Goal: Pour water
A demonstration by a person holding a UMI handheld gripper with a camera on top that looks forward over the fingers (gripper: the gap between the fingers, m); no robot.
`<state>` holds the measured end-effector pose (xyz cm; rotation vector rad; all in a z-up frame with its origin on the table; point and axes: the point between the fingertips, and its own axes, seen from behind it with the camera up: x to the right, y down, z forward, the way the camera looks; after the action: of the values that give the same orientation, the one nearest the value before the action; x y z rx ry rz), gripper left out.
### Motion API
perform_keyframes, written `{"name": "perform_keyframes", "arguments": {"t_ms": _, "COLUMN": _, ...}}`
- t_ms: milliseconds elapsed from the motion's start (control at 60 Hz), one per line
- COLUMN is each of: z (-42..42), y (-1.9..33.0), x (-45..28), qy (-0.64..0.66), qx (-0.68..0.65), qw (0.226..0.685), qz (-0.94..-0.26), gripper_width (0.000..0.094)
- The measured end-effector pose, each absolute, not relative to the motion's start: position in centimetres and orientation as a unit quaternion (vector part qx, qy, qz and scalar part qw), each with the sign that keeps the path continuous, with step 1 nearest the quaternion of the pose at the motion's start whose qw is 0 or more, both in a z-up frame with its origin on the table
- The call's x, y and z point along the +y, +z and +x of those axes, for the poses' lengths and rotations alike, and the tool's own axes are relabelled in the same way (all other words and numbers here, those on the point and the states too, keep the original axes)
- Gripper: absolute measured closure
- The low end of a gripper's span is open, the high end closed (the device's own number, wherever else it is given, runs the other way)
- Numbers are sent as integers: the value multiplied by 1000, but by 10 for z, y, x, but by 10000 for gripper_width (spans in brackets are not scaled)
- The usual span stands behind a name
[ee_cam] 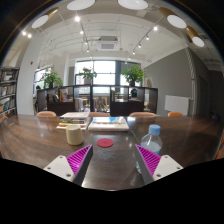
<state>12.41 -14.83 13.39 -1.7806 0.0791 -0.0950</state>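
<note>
A clear plastic water bottle with a blue cap stands on the dark wooden table, just beyond my right finger. A pale yellow cup stands beyond my left finger. A round red coaster lies on the table between the two, ahead of the fingers. My gripper is open and empty, its magenta pads wide apart above bare table.
Books or papers lie further back on the table. Chairs stand along the far side. Beyond are partitioned desks, plants and large windows. A bookshelf lines the left wall.
</note>
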Motion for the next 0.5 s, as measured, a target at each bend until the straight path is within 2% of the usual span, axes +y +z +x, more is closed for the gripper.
{"name": "perform_keyframes", "arguments": {"t_ms": 67, "z": 162, "y": 121, "x": -159, "qy": -69, "qx": 39, "qw": 631, "qz": -772, "gripper_width": 78}}
{"name": "perform_keyframes", "arguments": {"t_ms": 200, "z": 214, "y": 118, "x": -163, "qy": -109, "qx": 43, "qw": 644, "qz": -756, "gripper_width": 79}}
{"name": "perform_keyframes", "arguments": {"t_ms": 317, "z": 239, "y": 117, "x": -145, "qy": -120, "qx": 40, "qw": 655, "qz": -745, "gripper_width": 78}}
{"name": "perform_keyframes", "arguments": {"t_ms": 500, "z": 263, "y": 97, "x": -101, "qy": -105, "qx": 48, "qw": 644, "qz": -756, "gripper_width": 97}}
